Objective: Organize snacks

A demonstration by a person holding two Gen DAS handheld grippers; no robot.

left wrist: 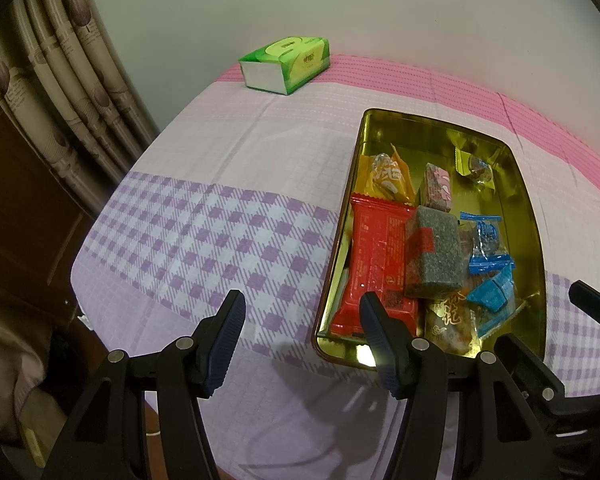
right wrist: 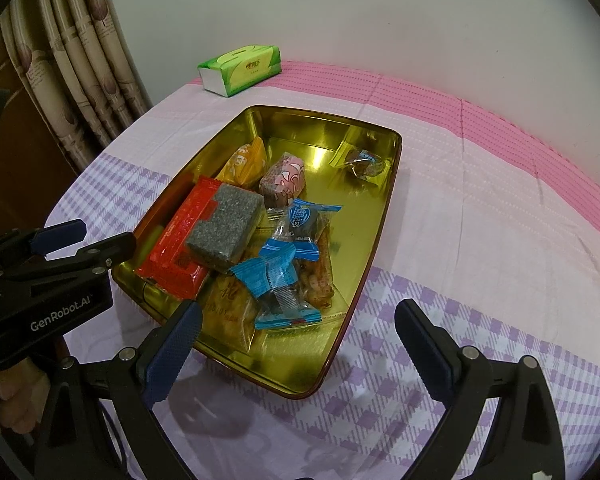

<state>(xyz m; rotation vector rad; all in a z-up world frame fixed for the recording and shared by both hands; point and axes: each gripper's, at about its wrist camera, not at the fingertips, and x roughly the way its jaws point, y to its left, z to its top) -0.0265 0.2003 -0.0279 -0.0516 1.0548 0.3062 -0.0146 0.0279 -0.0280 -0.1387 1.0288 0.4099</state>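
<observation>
All visible snacks lie inside the gold tin [right wrist: 364,264]; none remain on the bench [right wrist: 480,208]. Left tongs [left wrist: 302,340] and right tongs [right wrist: 298,344] gape empty. Task judged essentially complete.

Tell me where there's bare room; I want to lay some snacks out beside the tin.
Bare checked cloth lies left of the gold rectangular tin, up to the green tissue pack. More lies right of the tin. Inside, only the far end by the brown candy is open; the near end around the red packet is crowded.

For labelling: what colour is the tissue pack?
Green, with a white end; the tissue pack shows best in the left wrist view.
</observation>
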